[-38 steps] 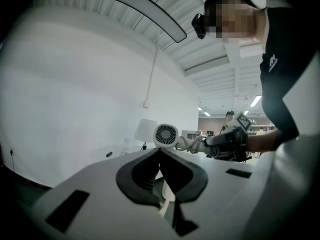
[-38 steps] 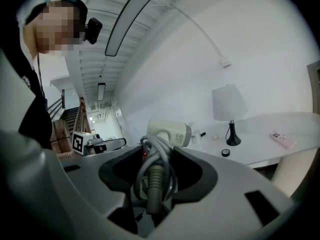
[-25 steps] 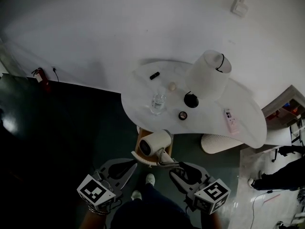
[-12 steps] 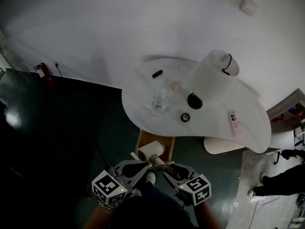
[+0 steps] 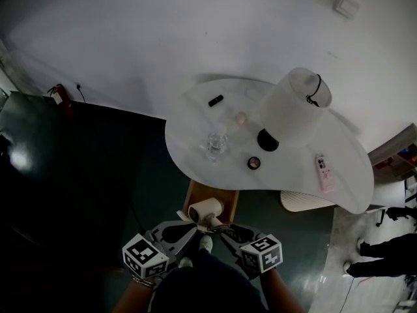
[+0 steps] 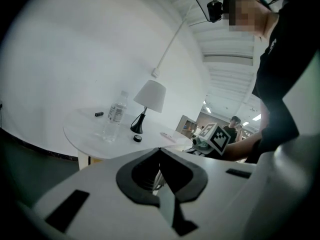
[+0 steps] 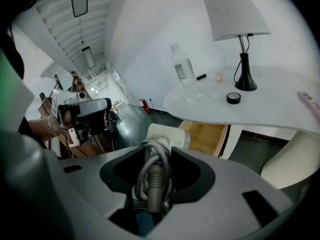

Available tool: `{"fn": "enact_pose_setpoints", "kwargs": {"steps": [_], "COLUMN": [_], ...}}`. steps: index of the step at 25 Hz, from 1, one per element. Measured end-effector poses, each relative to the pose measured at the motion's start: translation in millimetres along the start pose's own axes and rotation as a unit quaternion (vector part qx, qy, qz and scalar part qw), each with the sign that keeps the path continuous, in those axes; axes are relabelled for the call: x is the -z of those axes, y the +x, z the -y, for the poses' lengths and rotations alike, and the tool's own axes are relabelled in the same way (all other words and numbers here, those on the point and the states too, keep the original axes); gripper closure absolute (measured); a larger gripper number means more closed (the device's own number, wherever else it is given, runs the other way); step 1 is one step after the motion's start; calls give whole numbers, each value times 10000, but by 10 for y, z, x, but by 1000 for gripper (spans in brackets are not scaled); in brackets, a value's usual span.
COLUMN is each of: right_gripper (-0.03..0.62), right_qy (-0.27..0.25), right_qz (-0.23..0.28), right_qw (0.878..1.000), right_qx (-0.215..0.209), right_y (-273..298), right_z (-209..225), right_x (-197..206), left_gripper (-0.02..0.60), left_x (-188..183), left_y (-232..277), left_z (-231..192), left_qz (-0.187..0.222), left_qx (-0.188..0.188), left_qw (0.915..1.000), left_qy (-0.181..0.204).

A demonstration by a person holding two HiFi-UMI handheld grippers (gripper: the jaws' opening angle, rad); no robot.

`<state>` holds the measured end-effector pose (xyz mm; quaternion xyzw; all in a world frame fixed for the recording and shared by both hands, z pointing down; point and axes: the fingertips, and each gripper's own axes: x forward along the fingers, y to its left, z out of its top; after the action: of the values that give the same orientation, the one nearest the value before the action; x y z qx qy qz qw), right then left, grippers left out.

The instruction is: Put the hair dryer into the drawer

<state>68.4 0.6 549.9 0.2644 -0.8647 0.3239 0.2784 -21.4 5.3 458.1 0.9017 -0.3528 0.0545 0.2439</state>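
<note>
Two tools sit low and close together in front of the person, and at their tips is the hair dryer (image 5: 205,209). It is not yet in the drawer (image 5: 227,197) but right at its near edge, below the rim of the white bench (image 5: 189,119). The right tool (image 5: 219,225) does the carrying: its jaws have just been closing and pinch the dryer's handle end with the grey cord (image 7: 150,179) looped round it. The pale barrel sticks out beyond the tips toward the wooden drawer. Gripping it there looks sensible to me, since the cable is kept from trailing and the barrel can go in first. The left tool (image 5: 185,219) has its tips pressed together just beside the barrel. Something pale and ribbed shows in the hollow behind them, but I cannot tell whether it is part of the cord or is gripped at all. I take that tool to be guiding rather than bearing weight. The drawer appears to stand pulled out from under the bench, which would explain why both tools are held so low. Up on the bench the lamp (image 5: 296,106) and water bottle (image 5: 216,142) stand well apart from all this. What remains, by my reckoning, is to lower the dryer fully inside, let go, and keep the cord from hanging over the front.
</note>
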Motion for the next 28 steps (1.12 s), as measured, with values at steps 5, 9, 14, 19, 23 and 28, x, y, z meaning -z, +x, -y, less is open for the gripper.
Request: {"fn": "enact_pose_setpoints", "kwargs": {"steps": [5, 9, 14, 19, 23, 28], "right_gripper": [413, 413, 412, 411, 411, 411], "right_qy": [37, 68, 122, 216, 206, 235], "right_qz": [12, 23, 10, 0, -21, -40], "right_qw": [10000, 10000, 9999, 9997, 9998, 9997], "right_qx": [-24, -17, 23, 59, 76, 27], "right_y": [28, 27, 24, 25, 37, 52], "right_z": [71, 103, 136, 196, 240, 297], "right_x": [-78, -107, -133, -140, -136, -158], "left_gripper": [574, 574, 574, 574, 574, 574], "left_x": [-13, -4, -1, 28, 80, 104], "left_y": [48, 62, 76, 129, 188, 259], "left_z": [-57, -85, -141, -208, -238, -271], "left_qz": [-23, -70, -131, -170, -235, -242], "left_qx": [-21, -33, -38, -88, -98, -191], "left_qw": [10000, 10000, 9999, 9998, 9997, 9995], "left_qy": [-22, -37, -34, -60, -62, -74]}}
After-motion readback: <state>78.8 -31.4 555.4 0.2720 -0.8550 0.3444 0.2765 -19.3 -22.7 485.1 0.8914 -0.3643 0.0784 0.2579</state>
